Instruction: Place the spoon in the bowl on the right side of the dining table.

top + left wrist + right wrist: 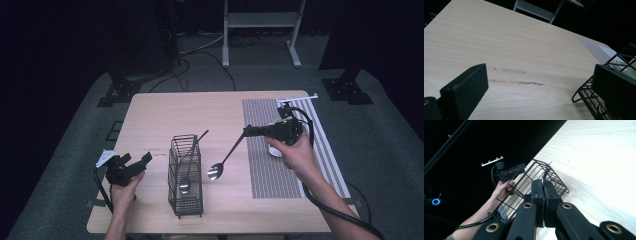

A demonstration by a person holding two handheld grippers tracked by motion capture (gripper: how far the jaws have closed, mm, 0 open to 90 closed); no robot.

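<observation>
1. At the left of the high view, the person's left hand (122,192) rises from the near table edge with the forearm nearly straight up the picture, holding the left gripper (145,160) low over the pale wooden table (165,110) and pointing it toward the basket.
2. The left gripper's jaws stand wide apart with nothing between them; in the left gripper view bare tabletop lies in the gap, and a corner of the black wire cutlery basket (589,96) sits just beside the right-hand jaw.
3. The basket (185,175) stands upright near the table's front middle, with one long-handled metal spoon (189,167) leaning inside it.
4. Right of the basket, a second long-handled silver spoon (222,160) hangs slanted in the air, its bowl low and just beside the basket, its handle running up to the right gripper (246,132).
5. The right gripper's jaws are clenched on that handle's tip.
6. The right hand (295,152) reaches in over the grey striped mat (267,170), its forearm slanting from the lower right corner.
</observation>
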